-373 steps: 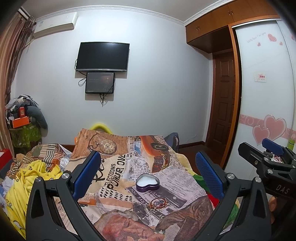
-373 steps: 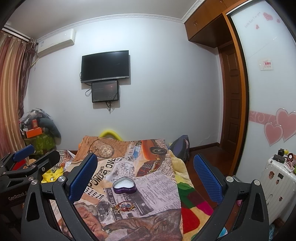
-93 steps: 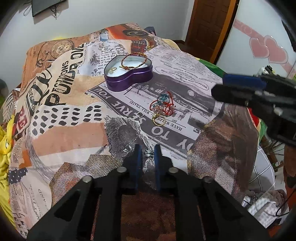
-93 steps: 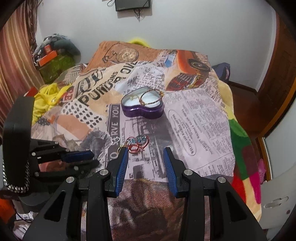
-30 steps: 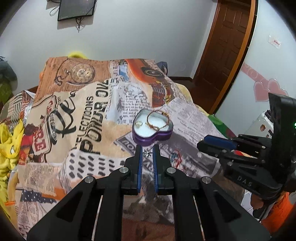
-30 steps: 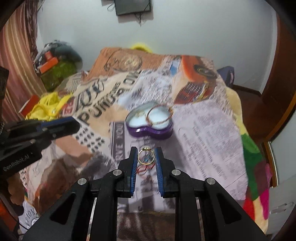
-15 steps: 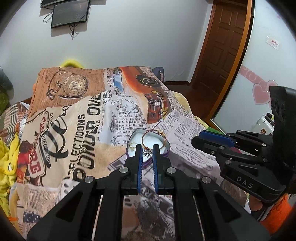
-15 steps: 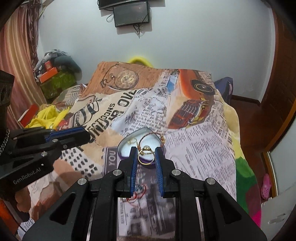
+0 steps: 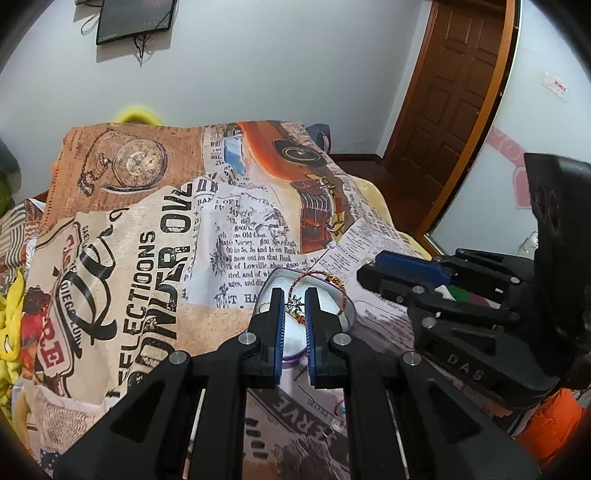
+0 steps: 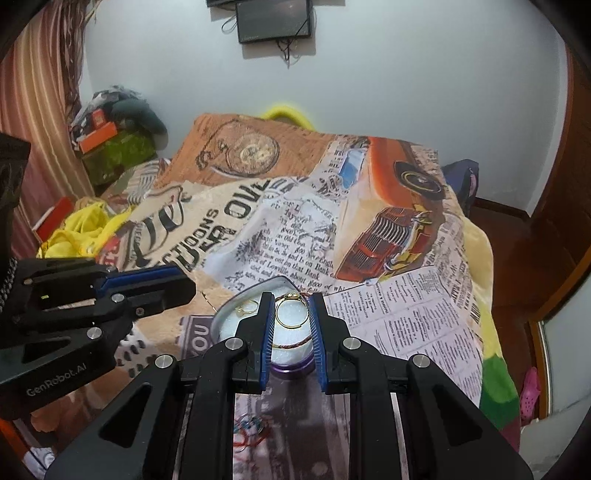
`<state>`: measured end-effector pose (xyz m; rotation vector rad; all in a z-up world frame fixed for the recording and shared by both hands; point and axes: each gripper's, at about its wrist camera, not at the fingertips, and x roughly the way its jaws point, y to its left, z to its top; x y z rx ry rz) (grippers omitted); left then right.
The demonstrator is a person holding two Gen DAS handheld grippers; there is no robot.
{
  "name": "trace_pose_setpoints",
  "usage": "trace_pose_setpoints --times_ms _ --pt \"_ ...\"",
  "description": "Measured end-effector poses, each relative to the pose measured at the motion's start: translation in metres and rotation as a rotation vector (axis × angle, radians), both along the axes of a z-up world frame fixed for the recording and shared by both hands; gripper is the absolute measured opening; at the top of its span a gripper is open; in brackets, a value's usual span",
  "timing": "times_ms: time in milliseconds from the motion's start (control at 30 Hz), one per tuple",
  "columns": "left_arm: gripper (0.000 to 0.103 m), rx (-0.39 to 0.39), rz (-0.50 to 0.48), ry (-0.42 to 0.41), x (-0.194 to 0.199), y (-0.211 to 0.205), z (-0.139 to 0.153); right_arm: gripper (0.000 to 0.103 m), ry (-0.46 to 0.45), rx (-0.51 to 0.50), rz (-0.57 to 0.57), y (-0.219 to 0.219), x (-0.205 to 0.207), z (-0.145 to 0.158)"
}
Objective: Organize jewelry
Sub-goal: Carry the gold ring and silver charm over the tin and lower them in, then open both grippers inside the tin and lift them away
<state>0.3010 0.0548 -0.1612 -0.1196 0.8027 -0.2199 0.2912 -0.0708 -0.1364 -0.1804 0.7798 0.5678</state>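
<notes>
A purple heart-shaped tin (image 9: 351,320) (image 10: 291,365) with a white lining sits on the printed blanket. A thin bracelet (image 9: 325,275) (image 10: 291,345) and a small gold ring (image 10: 246,307) lie in it. My left gripper (image 9: 294,302) is shut on a small silver star earring (image 9: 294,303) just above the tin. My right gripper (image 10: 291,312) is shut on a gold ring (image 10: 291,314), also over the tin. A red and blue tangle of jewelry (image 10: 251,428) lies on the blanket nearer to me.
The blanket (image 9: 147,229) covers a bed. Yellow cloth (image 10: 74,232) and a cluttered stand (image 10: 110,144) are at the left. A brown door (image 9: 454,96) and a wardrobe are at the right. A screen (image 10: 275,20) hangs on the far wall.
Both grippers have moved forward and down over the tin, each still holding its piece. The tin now lies directly under both sets of fingertips.
</notes>
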Motion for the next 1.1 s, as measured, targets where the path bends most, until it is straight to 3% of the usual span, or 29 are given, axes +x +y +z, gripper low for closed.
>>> trace_pose_setpoints --times_ms 267,500,900,1100 --pt "0.009 -0.031 -0.007 0.081 0.025 0.002 -0.028 0.017 0.097 -0.023 0.045 0.010 0.024 -0.028" --pt "0.009 -0.034 -0.014 0.129 0.036 0.002 -0.046 0.017 0.127 -0.049 0.064 0.015 0.032 -0.040" --pt "0.009 -0.014 -0.009 0.115 0.036 0.001 -0.044 0.017 0.134 -0.073 0.077 0.019 0.032 -0.043" --pt "0.009 -0.011 0.013 0.108 0.028 0.005 -0.036 0.026 0.110 -0.080 0.064 0.016 0.025 -0.034"
